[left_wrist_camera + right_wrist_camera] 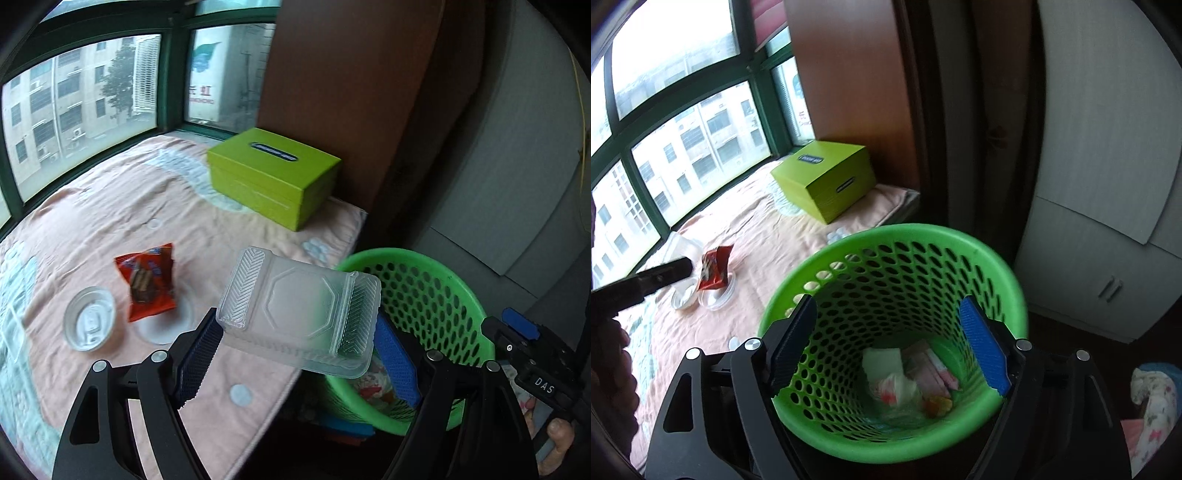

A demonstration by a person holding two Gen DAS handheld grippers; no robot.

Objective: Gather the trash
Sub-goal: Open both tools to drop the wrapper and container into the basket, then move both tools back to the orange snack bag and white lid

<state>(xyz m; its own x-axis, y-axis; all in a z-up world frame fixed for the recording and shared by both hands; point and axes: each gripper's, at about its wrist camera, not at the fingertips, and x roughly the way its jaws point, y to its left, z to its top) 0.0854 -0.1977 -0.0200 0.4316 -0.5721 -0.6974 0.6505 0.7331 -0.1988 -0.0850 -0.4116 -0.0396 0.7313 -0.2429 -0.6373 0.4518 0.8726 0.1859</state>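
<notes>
While left claw [295,354] grips clear container [299,314], green basket [897,258] beside

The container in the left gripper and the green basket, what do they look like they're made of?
The container looks like thin, frosted translucent plastic: the basket shows through it, and it has moulded ridges. The green basket looks like glossy moulded plastic, its wall perforated with rows of holes.

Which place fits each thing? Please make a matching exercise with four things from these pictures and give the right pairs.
Things:
1. clear plastic container
2. red snack wrapper
3. green box
4. crumpled trash

Places:
A. at the far corner of the pink blanket
B. between the left gripper fingers
C. at the bottom of the green basket
D. beside a round clear lid

Pairs: 1-B, 2-D, 3-A, 4-C
</notes>
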